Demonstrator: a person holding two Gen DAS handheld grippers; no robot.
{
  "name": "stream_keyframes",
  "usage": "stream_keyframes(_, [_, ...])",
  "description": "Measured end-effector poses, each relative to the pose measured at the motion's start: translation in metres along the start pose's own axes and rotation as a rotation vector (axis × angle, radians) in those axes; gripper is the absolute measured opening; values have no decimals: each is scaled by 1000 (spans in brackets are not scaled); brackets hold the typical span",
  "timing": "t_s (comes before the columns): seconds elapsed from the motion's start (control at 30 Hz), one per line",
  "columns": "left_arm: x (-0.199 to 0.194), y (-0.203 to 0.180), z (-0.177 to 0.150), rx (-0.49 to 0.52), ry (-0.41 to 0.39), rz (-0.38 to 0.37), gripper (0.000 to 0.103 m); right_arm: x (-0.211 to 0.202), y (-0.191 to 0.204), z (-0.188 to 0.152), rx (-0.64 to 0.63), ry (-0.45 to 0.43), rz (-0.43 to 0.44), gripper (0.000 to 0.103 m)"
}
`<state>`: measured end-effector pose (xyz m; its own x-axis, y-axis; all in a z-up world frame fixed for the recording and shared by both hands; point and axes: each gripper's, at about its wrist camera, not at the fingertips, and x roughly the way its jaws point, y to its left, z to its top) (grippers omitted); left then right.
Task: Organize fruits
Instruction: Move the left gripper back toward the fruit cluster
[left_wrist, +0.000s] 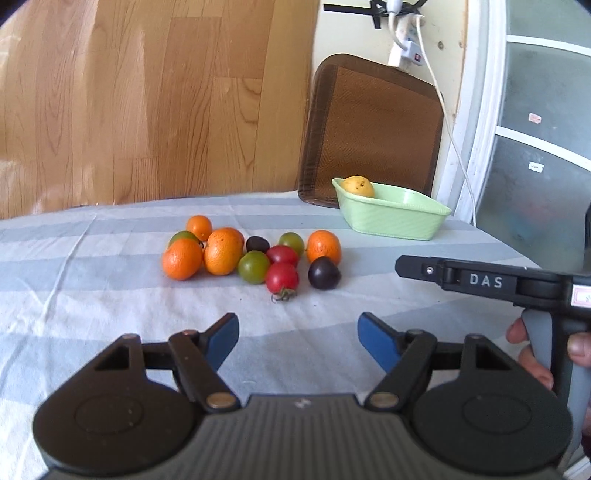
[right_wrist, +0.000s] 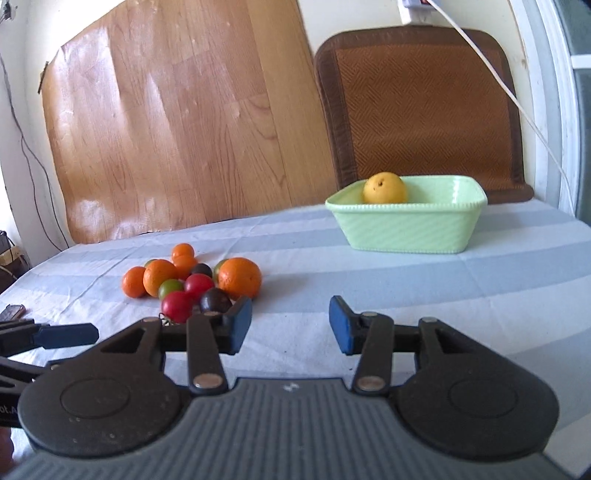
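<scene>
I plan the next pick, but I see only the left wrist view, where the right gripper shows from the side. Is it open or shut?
Observer: Open. In the right wrist view the right gripper has its blue pads well apart, with nothing between them.
Operator: What lies nearest to it?
Observer: A dark purple fruit, just beyond its left pad, beside a red tomato.
Operator: Is anything on the table outside my view?
Observer: Yes, a small dark object at the left edge of the table; it is too blurred to name.
</scene>
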<state>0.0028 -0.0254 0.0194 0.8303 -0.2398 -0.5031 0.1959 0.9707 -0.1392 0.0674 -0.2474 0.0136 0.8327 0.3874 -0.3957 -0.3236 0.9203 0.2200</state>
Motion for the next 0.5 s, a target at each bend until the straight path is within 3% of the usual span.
stream_keyframes(0.23, [11,2,15,37,1,53,68,12,4,5,-34,56,67,48])
stream_keyframes(0.33, [22,0,22,64,12,61,57,20,8,10,-76,77,102,42])
stream_keyframes(0.5, [45,-5,27,83,49,48,56,34,2,26,-52,113,155,41])
